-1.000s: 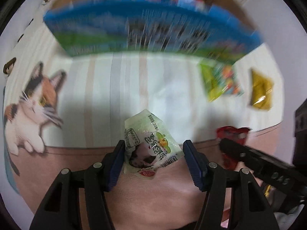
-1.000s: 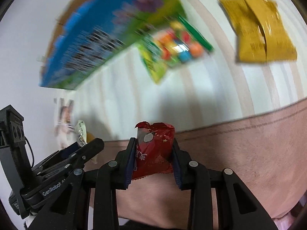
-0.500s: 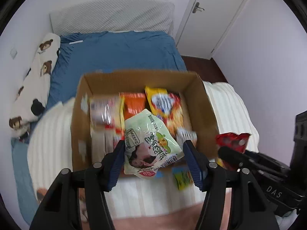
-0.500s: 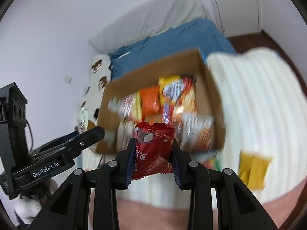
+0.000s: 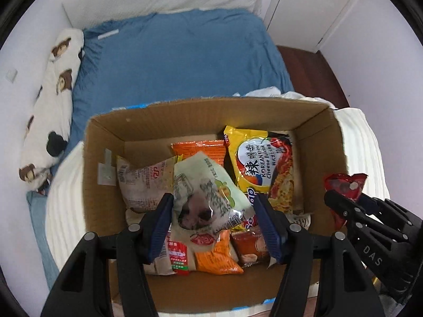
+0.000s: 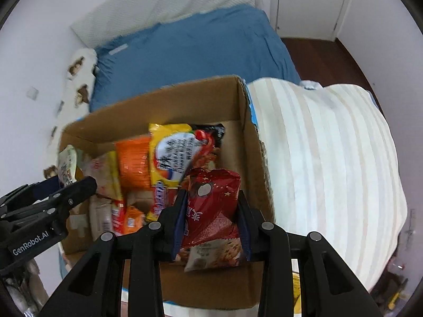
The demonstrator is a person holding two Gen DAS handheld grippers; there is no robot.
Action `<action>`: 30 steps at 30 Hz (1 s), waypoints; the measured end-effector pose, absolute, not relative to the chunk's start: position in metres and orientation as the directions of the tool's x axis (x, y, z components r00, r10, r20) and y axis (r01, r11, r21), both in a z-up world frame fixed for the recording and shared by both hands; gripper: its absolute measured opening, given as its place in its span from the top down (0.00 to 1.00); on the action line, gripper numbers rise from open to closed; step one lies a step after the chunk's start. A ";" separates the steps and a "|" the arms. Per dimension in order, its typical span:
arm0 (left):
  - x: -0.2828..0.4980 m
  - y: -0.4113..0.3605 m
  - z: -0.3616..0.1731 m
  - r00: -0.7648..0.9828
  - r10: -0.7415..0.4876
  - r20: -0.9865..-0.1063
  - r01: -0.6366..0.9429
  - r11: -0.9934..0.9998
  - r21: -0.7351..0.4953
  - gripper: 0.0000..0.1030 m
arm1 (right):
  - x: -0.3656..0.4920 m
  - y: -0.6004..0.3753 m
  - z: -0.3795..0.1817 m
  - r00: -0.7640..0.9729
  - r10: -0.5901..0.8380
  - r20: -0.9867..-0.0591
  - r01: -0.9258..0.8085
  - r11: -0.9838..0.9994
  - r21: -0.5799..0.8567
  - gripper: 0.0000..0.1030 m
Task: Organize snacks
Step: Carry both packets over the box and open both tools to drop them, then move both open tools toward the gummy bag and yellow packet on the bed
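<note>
Both pairs of tongs hung above the open cardboard box [image 5: 320,121], pointing down into it. The left tongs [image 5: 214,219] carried a pale green snack packet [image 5: 208,192] between their blue pads. Their jaws had just been opening: the left pad touched the packet's edge, while a narrow gap showed at the right pad, so the packet sat loosely over the middle of the box. The right tongs [image 6: 211,224] carried a red snack packet [image 6: 211,206] over the right side of the box, close to its right wall. Their jaws had also just been opening a little, yet both pads still pressed on the red packet.

Inside the box lay more snacks: a yellow noodle packet [image 5: 261,163] toward the far right, an orange packet [image 5: 198,148] to its left, and a pale wrapped packet [image 5: 144,182] against the left side. A second orange packet [image 5: 216,259] lay near the front wall. The box stood on a cream striped blanket [image 6: 330,158], which spread to the right of the box. Beyond the box lay a blue bed cover [image 5: 171,63], and left of that a white pillow with bear prints [image 5: 50,105].
</note>
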State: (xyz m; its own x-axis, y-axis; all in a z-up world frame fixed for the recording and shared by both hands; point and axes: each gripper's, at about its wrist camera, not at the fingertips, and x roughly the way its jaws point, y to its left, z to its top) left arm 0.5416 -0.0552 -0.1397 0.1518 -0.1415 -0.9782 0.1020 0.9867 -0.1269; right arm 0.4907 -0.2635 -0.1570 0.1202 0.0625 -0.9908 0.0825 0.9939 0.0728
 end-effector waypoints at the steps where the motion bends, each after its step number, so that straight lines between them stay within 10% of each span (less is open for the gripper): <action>1: 0.546 -0.054 -0.146 0.128 -0.142 -0.982 0.087 0.988 -0.131 0.41 | 0.494 -0.264 -0.161 0.108 0.043 -0.993 0.084 0.995 0.052 0.54; 4: 0.554 -0.050 -0.156 0.076 -0.169 -0.983 0.055 0.985 -0.165 0.41 | 0.499 -0.263 -0.165 0.089 -0.012 -0.996 0.072 0.997 -0.005 0.18; 8: 0.557 -0.049 -0.154 0.083 -0.157 -0.984 0.052 0.987 -0.153 0.17 | 0.501 -0.260 -0.163 0.090 -0.032 -0.995 0.050 0.998 -0.027 0.16; 14: 0.550 -0.049 -0.144 0.099 -0.146 -0.984 0.065 0.988 -0.140 0.10 | 0.494 -0.257 -0.158 0.076 -0.022 -0.997 0.034 0.999 -0.019 0.12; 30: 0.472 -0.031 -0.110 0.243 -0.148 -0.959 0.057 0.989 -0.139 0.09 | 0.433 -0.242 -0.141 0.122 0.058 -0.991 -0.008 0.998 0.058 0.10</action>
State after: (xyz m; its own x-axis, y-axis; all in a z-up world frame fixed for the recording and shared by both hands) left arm 0.4720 -0.0307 -0.1096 0.2433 -0.1485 -0.9585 0.0569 0.9887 -0.1387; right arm 0.4333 -0.2416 -0.1411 0.1220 0.0581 -0.9908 -0.0083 0.9983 0.0576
